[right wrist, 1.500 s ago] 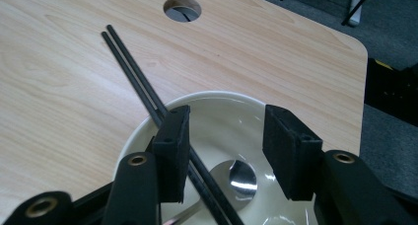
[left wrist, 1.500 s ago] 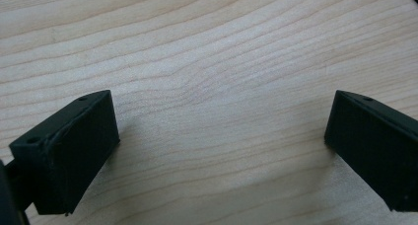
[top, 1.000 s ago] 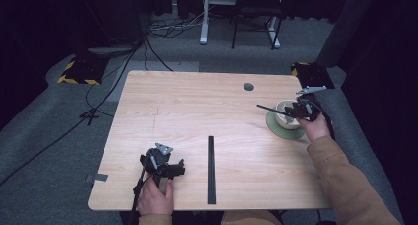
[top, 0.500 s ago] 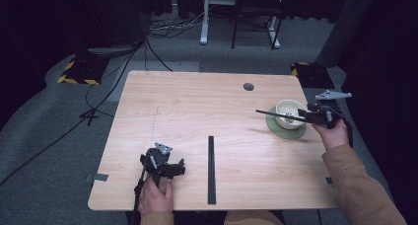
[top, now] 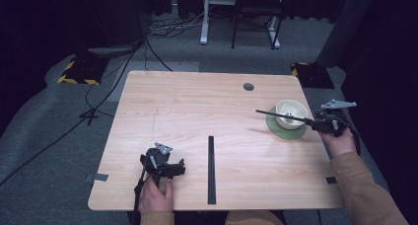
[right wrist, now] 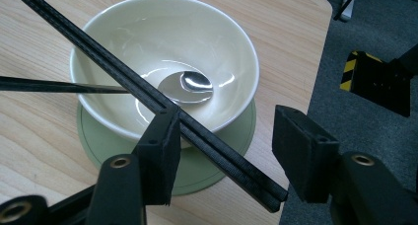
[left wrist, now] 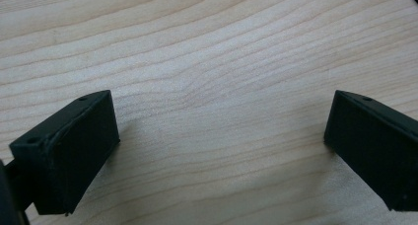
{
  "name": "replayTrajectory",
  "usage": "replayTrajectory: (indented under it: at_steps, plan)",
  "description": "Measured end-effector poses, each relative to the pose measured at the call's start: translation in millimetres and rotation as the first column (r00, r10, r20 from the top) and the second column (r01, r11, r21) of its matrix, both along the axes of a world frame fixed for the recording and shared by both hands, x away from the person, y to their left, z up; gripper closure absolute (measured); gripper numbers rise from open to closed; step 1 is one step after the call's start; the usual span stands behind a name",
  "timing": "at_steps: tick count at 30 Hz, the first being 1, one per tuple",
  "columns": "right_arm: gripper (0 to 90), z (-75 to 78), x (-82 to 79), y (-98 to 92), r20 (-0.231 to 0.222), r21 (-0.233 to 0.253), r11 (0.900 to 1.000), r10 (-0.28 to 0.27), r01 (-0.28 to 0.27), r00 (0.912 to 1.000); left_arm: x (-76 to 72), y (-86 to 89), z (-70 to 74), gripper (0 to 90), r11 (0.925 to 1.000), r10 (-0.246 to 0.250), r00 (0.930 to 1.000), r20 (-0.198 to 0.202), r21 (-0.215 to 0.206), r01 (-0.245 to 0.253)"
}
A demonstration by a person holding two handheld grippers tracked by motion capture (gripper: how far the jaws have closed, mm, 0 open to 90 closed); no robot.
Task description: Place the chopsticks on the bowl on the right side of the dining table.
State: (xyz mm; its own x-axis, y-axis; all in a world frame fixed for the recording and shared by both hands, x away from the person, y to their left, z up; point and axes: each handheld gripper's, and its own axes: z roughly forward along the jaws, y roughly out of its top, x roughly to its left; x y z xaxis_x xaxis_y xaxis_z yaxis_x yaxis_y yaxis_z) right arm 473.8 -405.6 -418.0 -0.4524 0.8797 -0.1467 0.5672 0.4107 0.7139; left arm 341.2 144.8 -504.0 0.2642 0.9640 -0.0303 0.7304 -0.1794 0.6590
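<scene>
Your right gripper (right wrist: 229, 126) has drawn back off the bowl (right wrist: 148, 37) to just past the worktop's (top: 197, 106) right edge, while the chopsticks' (right wrist: 148, 94) far tip has hardly shifted. The pair lies across the bowl's rim. Its long axis runs from the worktop's middle toward your hand, and its near end reaches between the fingers. It touches the inner face of one finger; the other stands well apart, so nothing is clamped.

A spoon (right wrist: 194, 83) rests in the bowl beneath the chopsticks, and the bowl sits on a green saucer (right wrist: 212, 161).

Your left gripper (top: 165, 167) rests far off on the worktop with its fingers apart over bare wood, beside a long black strip (top: 211, 169).
</scene>
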Motion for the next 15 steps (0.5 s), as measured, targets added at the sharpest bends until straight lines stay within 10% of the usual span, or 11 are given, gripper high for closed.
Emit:
replayTrajectory:
  at_steps: [15]
  plan:
    - [45.5, -3.4, 14.9, -5.3, 0.010, -0.049, 0.998, -0.043, 0.043, 0.9990, -0.2, -0.1, -0.1, 0.4, 1.0000, 0.000, 1.0000, -0.001, -0.002, 0.000]
